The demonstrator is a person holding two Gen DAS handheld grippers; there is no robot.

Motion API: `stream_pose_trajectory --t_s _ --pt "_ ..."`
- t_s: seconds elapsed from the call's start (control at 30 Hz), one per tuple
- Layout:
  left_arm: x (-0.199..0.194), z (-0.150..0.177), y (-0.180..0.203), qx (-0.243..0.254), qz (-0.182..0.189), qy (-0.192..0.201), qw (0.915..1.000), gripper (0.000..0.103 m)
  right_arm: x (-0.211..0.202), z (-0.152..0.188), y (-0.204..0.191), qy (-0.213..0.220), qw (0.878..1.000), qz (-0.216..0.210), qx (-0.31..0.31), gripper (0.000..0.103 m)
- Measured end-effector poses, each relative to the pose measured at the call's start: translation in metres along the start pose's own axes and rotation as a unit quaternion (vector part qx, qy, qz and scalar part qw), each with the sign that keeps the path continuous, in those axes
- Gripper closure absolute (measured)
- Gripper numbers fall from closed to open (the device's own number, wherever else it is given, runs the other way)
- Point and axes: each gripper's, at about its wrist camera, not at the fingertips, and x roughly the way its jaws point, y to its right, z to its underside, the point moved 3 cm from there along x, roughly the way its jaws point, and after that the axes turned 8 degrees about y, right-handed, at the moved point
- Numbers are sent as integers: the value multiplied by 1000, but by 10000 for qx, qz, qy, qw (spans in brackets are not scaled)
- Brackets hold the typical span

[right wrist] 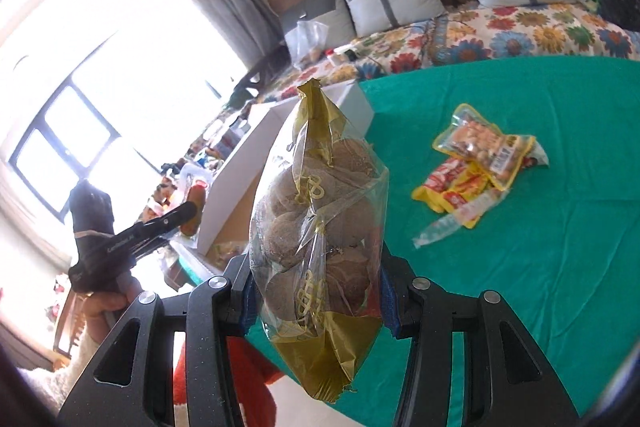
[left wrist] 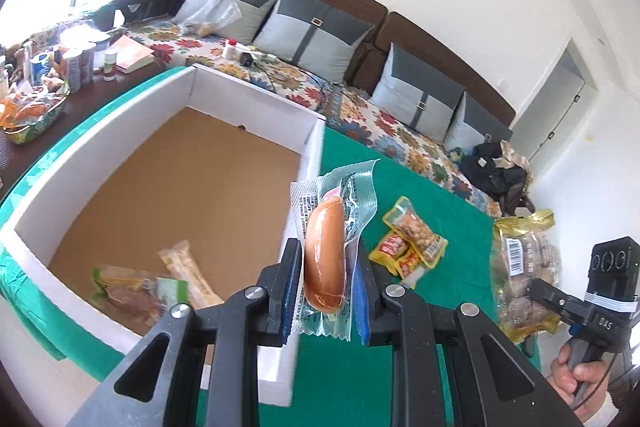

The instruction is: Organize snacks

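Left gripper [left wrist: 326, 279] clamps a vacuum-packed sausage [left wrist: 325, 255], held clear above the near right corner of the white box [left wrist: 120, 143]. Right gripper [right wrist: 316, 291] grips a gold-trimmed bag of round brown buns [right wrist: 320, 227], raised off the green-covered table [right wrist: 560, 247]. Yellow snack packets [right wrist: 476, 163] lie mid-table; two packets [left wrist: 160, 287] lie inside the box's near corner.
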Motion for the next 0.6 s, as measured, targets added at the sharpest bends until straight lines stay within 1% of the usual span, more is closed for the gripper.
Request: stream_pose_trajectory --t_s 0.07,0.17,0.23,0.27,0.3,0.33,0.37,0.4,0.43,0.47,0.53,0.6 --pt "-3 -12 -28 -60 -291 47 9995 80 25 -7 -33 -62 9995 -231 -183 53" --pt "-2 -21 -66 -74 -691 39 9976 80 64 -12 -78 -178 9975 -531 -433 53" --pt "4 -19 -86 -25 -964 -47 9953 79 93 -12 -105 -289 9956 -683 -577 53" --pt "9 -18 -95 10 -1100 -137 9938 78 108 -10 -117 -345 9947 -732 -632 53" --pt "14 -15 -104 58 -1314 -234 9910 75 124 -8 -127 -379 9941 -749 -689 51" --pt "16 -10 -114 125 -1618 -286 9863 70 138 -5 -133 -429 9935 -739 -754 48" --pt "18 -6 -122 179 -1843 -331 9822 52 152 0 -137 -540 9928 -678 -822 38" --pt "19 -1 -128 217 -2008 -343 9788 27 162 6 -139 -687 9920 -587 -884 26" --pt "17 4 -131 241 -2145 -289 9760 18 166 13 -136 -778 9915 -467 -937 26" --pt "12 7 -131 250 -2214 -173 9747 12 165 19 -132 -796 9911 -407 -982 27" --pt "2 16 -127 245 -2156 -25 9762 9 149 30 -113 -712 9905 -319 -1133 27" --pt "-2 24 -115 246 -2095 7 9775 8 132 43 -83 -653 9879 46 -1408 25"
